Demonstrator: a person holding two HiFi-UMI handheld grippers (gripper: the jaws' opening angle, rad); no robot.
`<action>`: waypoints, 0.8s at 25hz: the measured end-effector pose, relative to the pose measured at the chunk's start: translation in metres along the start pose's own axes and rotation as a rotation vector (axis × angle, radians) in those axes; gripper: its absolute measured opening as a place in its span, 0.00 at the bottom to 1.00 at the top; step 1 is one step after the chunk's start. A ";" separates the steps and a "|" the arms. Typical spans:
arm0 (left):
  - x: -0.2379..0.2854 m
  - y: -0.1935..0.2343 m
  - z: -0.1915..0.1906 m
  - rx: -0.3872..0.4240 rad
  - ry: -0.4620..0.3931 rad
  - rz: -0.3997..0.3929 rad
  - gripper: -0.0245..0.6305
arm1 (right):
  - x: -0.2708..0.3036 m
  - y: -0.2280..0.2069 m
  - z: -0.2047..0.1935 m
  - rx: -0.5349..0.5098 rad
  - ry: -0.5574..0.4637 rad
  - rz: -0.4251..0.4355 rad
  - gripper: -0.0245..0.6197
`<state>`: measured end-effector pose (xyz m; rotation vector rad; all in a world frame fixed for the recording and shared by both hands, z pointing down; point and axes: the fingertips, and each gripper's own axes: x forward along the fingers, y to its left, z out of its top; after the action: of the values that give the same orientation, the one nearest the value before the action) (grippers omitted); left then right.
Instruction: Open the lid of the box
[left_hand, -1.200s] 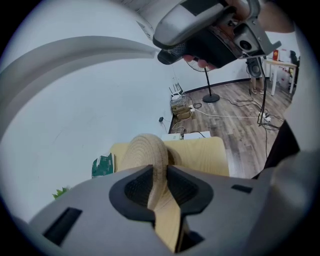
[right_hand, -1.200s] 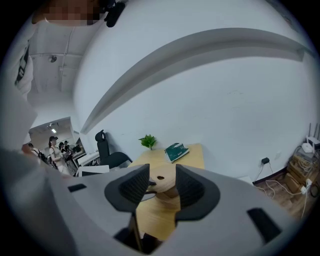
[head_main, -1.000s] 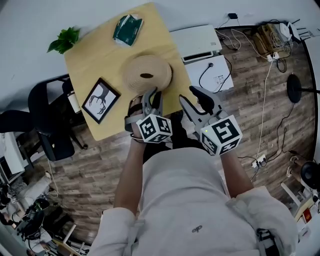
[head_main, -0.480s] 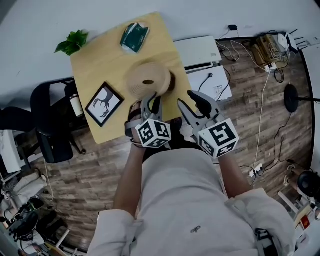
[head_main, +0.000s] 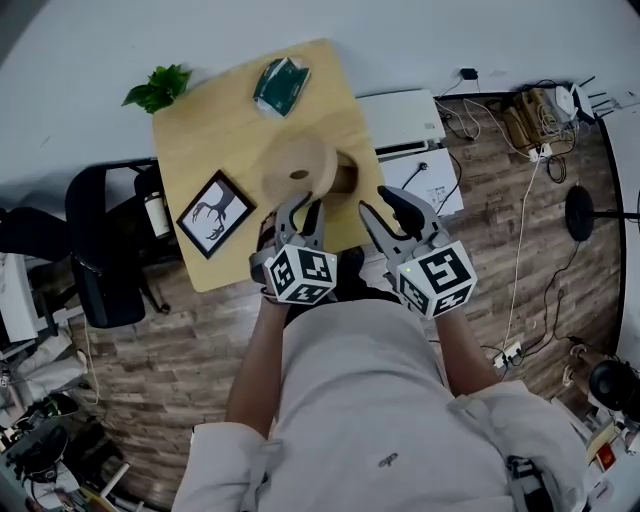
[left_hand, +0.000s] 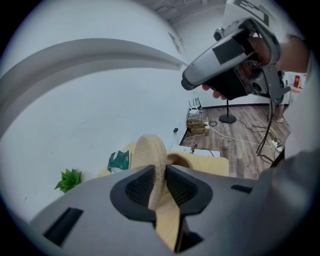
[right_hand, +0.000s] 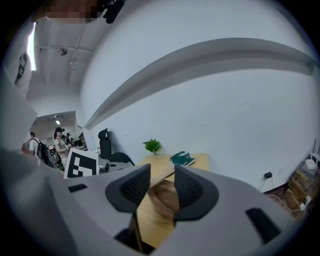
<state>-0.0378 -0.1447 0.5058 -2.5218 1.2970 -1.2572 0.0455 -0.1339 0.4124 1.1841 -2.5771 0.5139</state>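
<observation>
The left gripper (head_main: 303, 207) pinches the woven lid (head_main: 298, 170) by its rim, squeezing a bit tighter, to tip it up. The right gripper (head_main: 382, 205) has open jaws, closing a little, and waits by the round box (head_main: 345, 178), likely to steady it.

Grey left claw (head_main: 302, 207), right claw (head_main: 385, 205), pale shirt (head_main: 360, 400)

The left gripper (left_hand: 159, 187) has just been closing its jaws, and they pinch the rim of the woven lid (left_hand: 150, 150), which stands tilted up on edge. Just behind it the box (left_hand: 186, 161) sits on the table (left_hand: 212, 164). A green packet (left_hand: 118, 161) and a plant (left_hand: 69, 179) lie further left. A hand (left_hand: 260, 50) holds the right gripper (left_hand: 210, 75) high on the right.
</observation>
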 end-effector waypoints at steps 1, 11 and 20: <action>-0.002 0.003 0.000 -0.012 -0.004 0.001 0.15 | 0.001 0.000 0.001 -0.001 0.001 -0.001 0.24; -0.020 0.025 -0.002 -0.114 -0.038 0.013 0.15 | 0.013 0.005 0.010 -0.012 -0.008 -0.004 0.24; -0.038 0.046 -0.011 -0.262 -0.068 0.014 0.15 | 0.024 0.014 0.013 -0.017 0.000 0.002 0.24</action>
<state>-0.0879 -0.1447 0.4721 -2.6930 1.5525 -1.0493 0.0185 -0.1469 0.4062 1.1766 -2.5776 0.4911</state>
